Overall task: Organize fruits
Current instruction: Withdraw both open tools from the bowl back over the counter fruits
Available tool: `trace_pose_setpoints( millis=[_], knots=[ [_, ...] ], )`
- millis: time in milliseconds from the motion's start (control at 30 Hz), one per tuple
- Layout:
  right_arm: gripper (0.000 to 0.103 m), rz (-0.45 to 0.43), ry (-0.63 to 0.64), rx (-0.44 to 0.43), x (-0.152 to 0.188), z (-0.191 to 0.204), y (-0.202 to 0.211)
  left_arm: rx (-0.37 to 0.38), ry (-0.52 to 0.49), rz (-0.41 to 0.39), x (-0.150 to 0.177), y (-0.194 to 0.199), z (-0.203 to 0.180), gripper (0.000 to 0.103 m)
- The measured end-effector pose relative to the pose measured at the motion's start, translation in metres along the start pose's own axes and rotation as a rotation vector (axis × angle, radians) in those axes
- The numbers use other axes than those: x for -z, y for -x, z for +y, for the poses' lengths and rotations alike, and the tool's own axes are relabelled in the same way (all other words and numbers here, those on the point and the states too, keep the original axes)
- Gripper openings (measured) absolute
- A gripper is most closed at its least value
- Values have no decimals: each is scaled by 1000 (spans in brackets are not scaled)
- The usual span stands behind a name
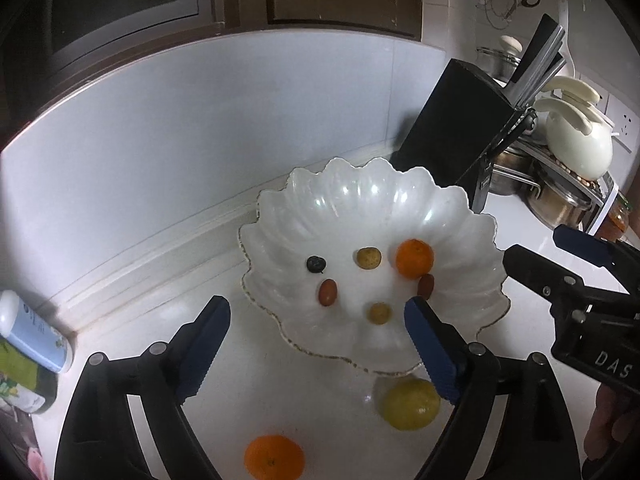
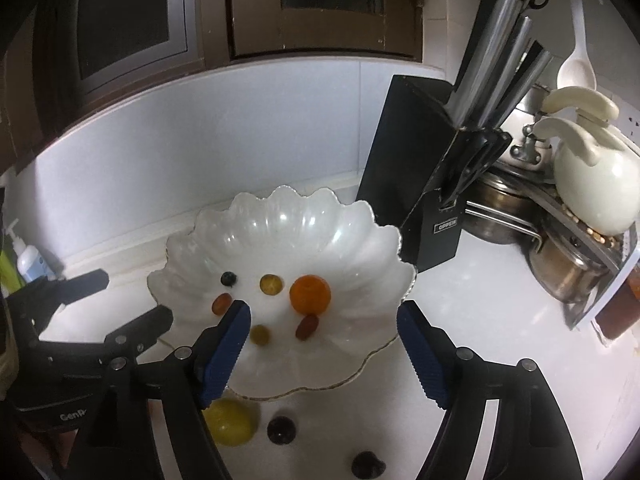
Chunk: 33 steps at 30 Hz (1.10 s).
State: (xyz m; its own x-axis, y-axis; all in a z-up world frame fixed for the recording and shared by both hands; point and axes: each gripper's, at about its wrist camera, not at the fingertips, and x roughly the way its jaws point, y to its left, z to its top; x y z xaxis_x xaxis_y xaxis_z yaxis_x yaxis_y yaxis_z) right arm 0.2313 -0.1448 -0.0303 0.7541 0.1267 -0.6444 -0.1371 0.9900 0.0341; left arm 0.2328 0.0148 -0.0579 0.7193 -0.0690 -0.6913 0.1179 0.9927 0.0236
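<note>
On the white counter (image 1: 280, 408) sits a scalloped white bowl (image 1: 460, 216) holding 6 fruits: an orange (image 1: 415, 258) at 2 o'clock, a blueberry (image 1: 316, 264) at 10, plus 4 small ones, possibly grapes or tomatoes. At 6 o'clock outside the rim lie a yellow citrus (image 1: 410, 404) and a second orange (image 1: 274, 462); 2 dark fruits (image 2: 281, 430) lie nearby. Both the left gripper (image 1: 316, 350) and right gripper (image 2: 322, 354) stand wide apart over the bowl's near rim, gripping nothing.

Home kitchen: knife block (image 2: 424, 168), steel pots (image 2: 568, 272), wall cabinets (image 2: 312, 4), tiled backsplash (image 1: 200, 120), white countertop (image 2: 480, 288).
</note>
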Motion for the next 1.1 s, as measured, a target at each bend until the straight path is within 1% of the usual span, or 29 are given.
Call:
trace_pose_setpoints(
  millis=[200, 767, 1100],
  knots=[
    [76, -4, 0, 8, 2, 0, 12, -14, 25, -6, 5, 14, 3, 90],
    [76, -30, -13, 9, 20, -5, 57, -31, 5, -44, 19, 59, -8, 90],
    [76, -40, -7, 15, 34, -11, 83, -29, 3, -64, 30, 81, -23, 90]
  ],
)
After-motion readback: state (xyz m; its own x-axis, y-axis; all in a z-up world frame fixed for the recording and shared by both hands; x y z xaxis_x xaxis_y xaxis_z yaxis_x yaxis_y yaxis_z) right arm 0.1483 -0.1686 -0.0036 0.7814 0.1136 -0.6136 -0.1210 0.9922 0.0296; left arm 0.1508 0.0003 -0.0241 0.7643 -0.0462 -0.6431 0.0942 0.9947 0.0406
